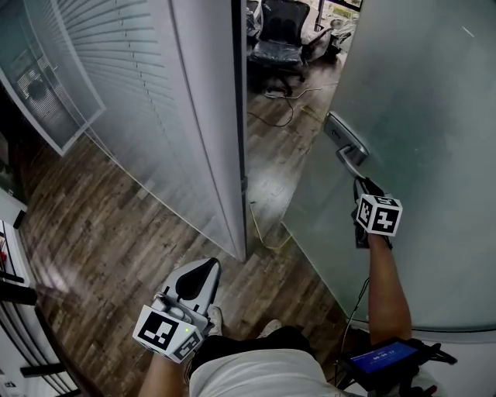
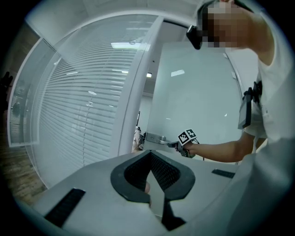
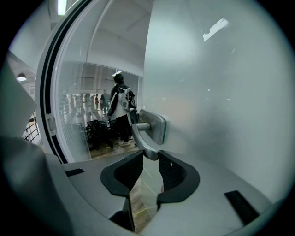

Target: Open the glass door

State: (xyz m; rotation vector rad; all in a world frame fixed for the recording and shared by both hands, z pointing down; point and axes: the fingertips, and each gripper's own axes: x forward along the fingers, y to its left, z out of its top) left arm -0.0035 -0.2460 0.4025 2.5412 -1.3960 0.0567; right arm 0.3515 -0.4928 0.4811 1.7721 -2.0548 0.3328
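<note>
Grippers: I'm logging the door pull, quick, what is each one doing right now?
Left gripper: jaws closed, nothing between them.
Right gripper: jaws closed on the end of the door handle.

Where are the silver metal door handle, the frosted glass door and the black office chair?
silver metal door handle (image 1: 345, 133), head view, backplate.
frosted glass door (image 1: 434, 116), head view, pane's middle.
black office chair (image 1: 283, 22), head view, backrest.

The frosted glass door (image 1: 434, 101) is glowing pale grey-green. Its lever handle (image 3: 146, 138), between the right gripper's (image 3: 148, 159) black mesh-textured fingers (image 3: 177, 171), is shining silver. Black-and-white square markers are patterning the right cube (image 1: 379, 215) and the left cube (image 1: 167, 332). Below the fingers, the floor (image 1: 116, 233) is showing brown wood grain.
</note>
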